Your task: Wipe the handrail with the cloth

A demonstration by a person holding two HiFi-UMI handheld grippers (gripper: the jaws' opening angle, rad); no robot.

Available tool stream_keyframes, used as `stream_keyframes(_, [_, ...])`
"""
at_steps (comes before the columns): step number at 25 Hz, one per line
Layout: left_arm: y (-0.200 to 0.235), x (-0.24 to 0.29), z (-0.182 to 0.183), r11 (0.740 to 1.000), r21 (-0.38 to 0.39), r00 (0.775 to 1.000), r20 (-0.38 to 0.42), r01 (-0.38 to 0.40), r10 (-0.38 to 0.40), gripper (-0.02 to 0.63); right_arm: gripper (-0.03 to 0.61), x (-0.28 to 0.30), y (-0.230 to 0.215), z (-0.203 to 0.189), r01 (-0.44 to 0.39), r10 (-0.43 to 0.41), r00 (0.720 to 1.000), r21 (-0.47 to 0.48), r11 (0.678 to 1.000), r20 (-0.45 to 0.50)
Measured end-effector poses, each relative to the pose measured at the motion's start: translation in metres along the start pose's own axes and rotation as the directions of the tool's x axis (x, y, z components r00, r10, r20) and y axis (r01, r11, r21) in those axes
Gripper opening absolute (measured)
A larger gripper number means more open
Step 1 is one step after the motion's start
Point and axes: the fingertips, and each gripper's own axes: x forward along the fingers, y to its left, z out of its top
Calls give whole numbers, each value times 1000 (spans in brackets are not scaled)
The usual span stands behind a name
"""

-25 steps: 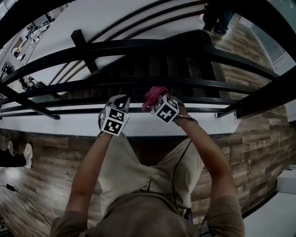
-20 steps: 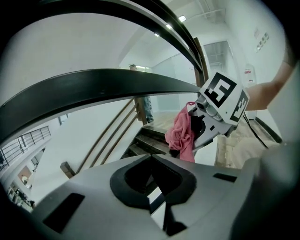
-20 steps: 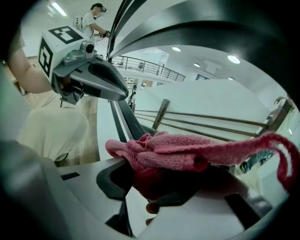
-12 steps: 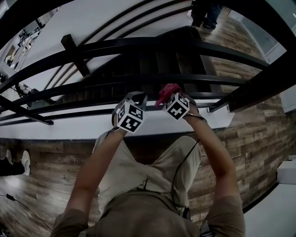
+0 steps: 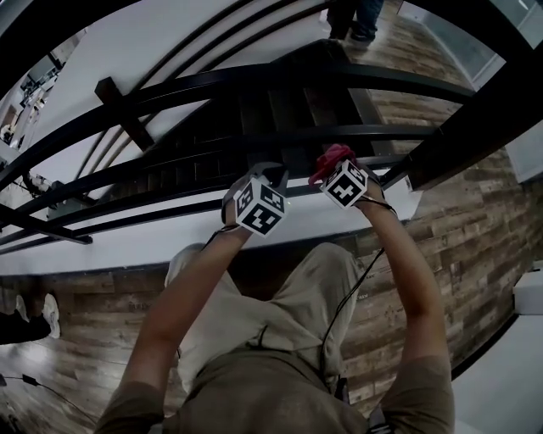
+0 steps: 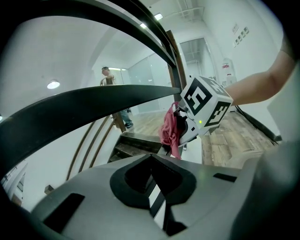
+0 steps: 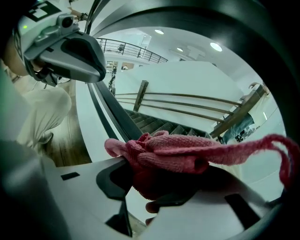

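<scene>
**A:** Holding anything down there?

**B:** Yes. The right gripper (image 5: 337,166) is clamped on a crumpled pink knitted cloth (image 7: 173,152), which lies against the black metal handrail (image 7: 112,112). The left gripper (image 5: 270,175), just to its left, has its jaws pressed together, empty.

**A:** And the room?

**B:** Brown wood-plank floor (image 5: 441,246) near, a white ledge (image 5: 127,242) under the rails, dark stair treads (image 5: 271,110) beyond, white walls (image 6: 220,28), and 1 person's legs (image 5: 352,17) far off.
</scene>
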Motion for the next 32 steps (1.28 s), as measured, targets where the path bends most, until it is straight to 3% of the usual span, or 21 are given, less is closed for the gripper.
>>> stream_keyframes(6, [-20, 29, 22, 999, 40, 1000, -1, 13, -13, 17, 127, -4, -41, -52, 45, -42, 996, 36, 998, -75])
stream_keyframes(12, [-47, 43, 46, 999, 38, 999, 35, 34, -35, 17, 127, -12, -86, -112, 156, -144, 980, 79, 985, -137])
stream_keyframes(18, [-60, 46, 63, 998, 55, 997, 54, 43, -46, 17, 129, -18, -135, -173, 241, -222, 941, 46, 969, -257])
stream_keyframes(23, [-71, 50, 63, 997, 63, 997, 45, 54, -57, 17, 130, -26, -170, -218, 316, -292, 889, 11, 949, -352])
stream_keyframes(25, [-75, 53, 60, 996, 63, 997, 40, 57, -60, 17, 130, -29, -184, -235, 386, -332, 879, 102, 917, -341])
stream_keyframes(28, [-77, 55, 53, 996, 65, 998, 29, 56, -58, 17, 129, -37, -193, -256, 494, -413, 865, 345, 798, -285])
stream_keyframes(30, [-76, 56, 47, 996, 64, 998, 20, 56, -58, 17, 129, -35, -185, -265, 515, -436, 857, 438, 737, -275])
stream_keyframes(32, [-74, 58, 42, 996, 61, 998, 10, 58, -59, 17, 129, -22, -165, -271, 483, -396, 875, 504, 716, -277])
